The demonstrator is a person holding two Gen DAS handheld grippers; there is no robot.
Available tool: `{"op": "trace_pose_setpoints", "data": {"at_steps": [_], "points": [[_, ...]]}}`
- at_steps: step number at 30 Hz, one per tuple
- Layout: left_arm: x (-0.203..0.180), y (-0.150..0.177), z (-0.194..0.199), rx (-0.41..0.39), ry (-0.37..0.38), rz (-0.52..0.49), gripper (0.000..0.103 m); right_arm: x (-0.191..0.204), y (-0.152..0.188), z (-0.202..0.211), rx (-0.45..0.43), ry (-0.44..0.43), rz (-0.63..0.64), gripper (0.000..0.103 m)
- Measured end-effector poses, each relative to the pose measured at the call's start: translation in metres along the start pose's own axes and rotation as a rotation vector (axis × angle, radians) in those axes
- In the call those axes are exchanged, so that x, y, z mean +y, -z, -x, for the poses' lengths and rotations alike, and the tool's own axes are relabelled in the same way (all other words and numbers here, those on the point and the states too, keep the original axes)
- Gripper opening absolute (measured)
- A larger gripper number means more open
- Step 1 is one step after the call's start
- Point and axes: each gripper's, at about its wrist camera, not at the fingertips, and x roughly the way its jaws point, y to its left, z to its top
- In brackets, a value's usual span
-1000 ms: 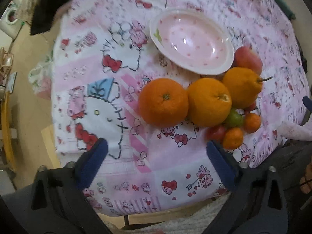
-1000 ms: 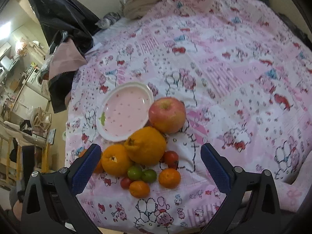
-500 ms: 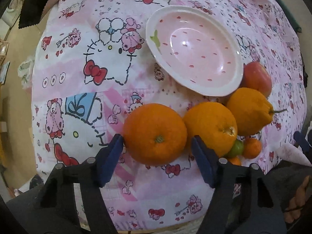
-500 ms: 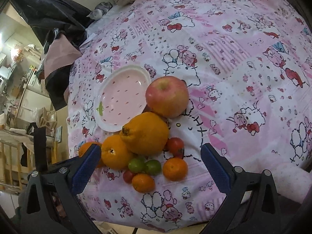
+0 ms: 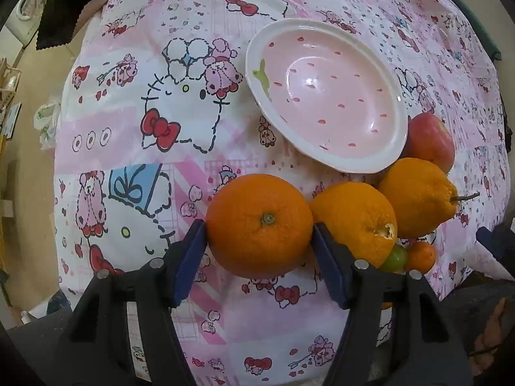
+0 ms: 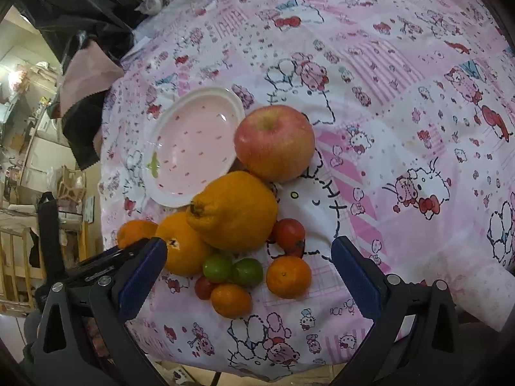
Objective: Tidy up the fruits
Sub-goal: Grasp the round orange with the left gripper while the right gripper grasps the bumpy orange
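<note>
Left claw (image 5: 259, 241) grips an orange (image 5: 259, 225) across its widest part; right claw (image 6: 248, 263) gapes empty. The fruit looks firm, fairly heavy, round enough to roll.

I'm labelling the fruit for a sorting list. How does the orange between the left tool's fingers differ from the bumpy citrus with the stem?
The orange is round and smooth-skinned; the bumpy citrus has a necked top and pebbled rind. The orange is deeper orange, the bumpy citrus yellower. The orange sits between the left tool fingers, at the row's outer end; the bumpy citrus lies untouched beside the apple. Both rest on the tablecloth, off the plate.
</note>
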Motion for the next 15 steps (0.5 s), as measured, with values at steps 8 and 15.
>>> {"op": "trace_pose_setpoints", "data": {"at_steps": [8, 15], "points": [[-0.002, 0.005, 0.010, -0.035, -0.020, -0.014, 0.059, 0.022, -0.012, -0.047, 0.095, 0.040, 0.062, 0.096], [0.003, 0.007, 0.024, -0.089, -0.050, -0.022, 0.059, 0.048, -0.011, -0.083, 0.130, 0.190, 0.230, 0.095]]}}
